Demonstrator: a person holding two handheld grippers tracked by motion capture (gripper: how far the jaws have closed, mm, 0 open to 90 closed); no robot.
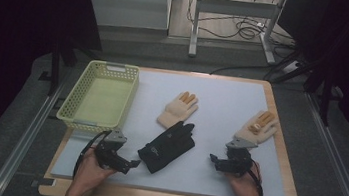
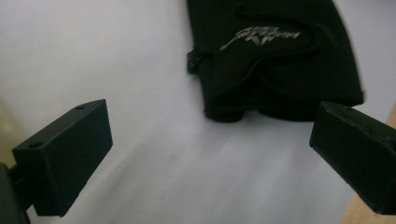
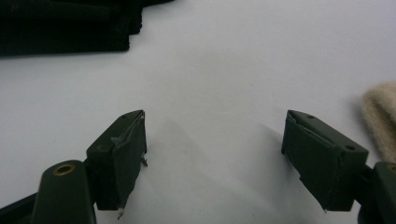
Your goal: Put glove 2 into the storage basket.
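Currently, the left tool (image 1: 135, 163) is held wide open and empty at lower left, just beside the black glove (image 1: 167, 146). The right tool (image 1: 212, 159) is likewise spread open, with nothing gripped, at lower right of the surface (image 1: 222, 99).

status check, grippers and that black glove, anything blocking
Left gripper open, empty, beside black glove. Right gripper open, empty. Glove flat on white mat, its fingers against a beige glove. Nothing in the way.

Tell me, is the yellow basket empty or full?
Empty. The yellow basket shows only its bare floor; all three gloves lie outside on the white mat.
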